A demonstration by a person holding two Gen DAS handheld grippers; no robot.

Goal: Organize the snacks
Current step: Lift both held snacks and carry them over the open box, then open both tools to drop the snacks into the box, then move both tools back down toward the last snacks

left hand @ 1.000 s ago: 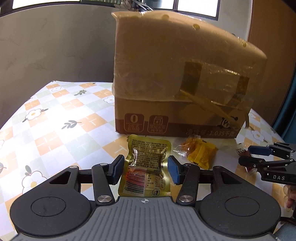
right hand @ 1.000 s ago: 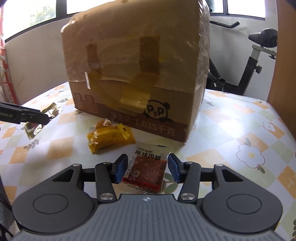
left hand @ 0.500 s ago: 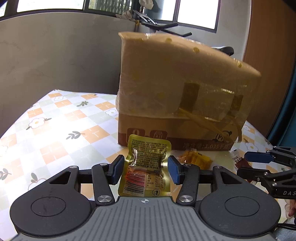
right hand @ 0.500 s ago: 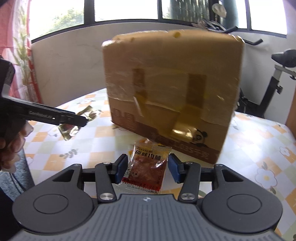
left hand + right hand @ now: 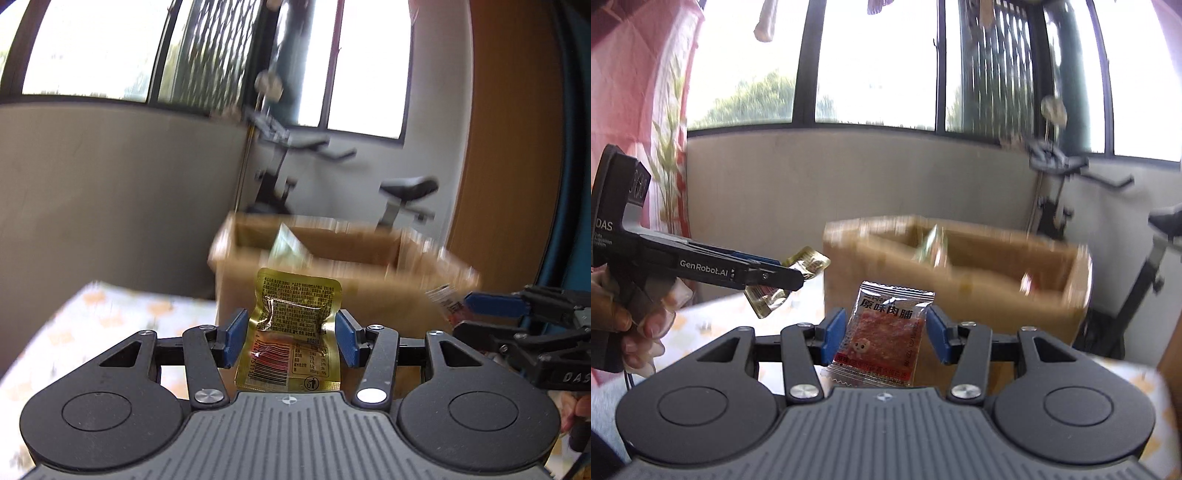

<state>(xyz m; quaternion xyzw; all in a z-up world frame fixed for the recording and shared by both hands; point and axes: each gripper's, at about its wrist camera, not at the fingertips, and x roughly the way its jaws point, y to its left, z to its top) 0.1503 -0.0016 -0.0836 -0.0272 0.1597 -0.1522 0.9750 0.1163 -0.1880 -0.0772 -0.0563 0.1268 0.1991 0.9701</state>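
Observation:
My left gripper [image 5: 290, 341] is shut on a gold foil snack packet [image 5: 293, 332] and holds it up in the air. My right gripper [image 5: 885, 334] is shut on a clear-and-red meat-jerky packet [image 5: 886, 334], also raised. Ahead of both stands an open cardboard box [image 5: 332, 266], blurred, with its top opening in sight and some packets inside [image 5: 931, 245]. The left gripper with the gold packet shows at the left of the right wrist view [image 5: 790, 275]. The right gripper shows at the right edge of the left wrist view [image 5: 491, 314].
The floral tablecloth [image 5: 92, 325] lies below and left of the box. An exercise bike [image 5: 402, 192] stands behind the box by a low grey wall and windows. A wooden panel [image 5: 509, 147] is at the right.
Both grippers have risen with their packets from table level to about the height of the box rim. The box's open top has come into view; the yellow snacks on the table have dropped out of view.

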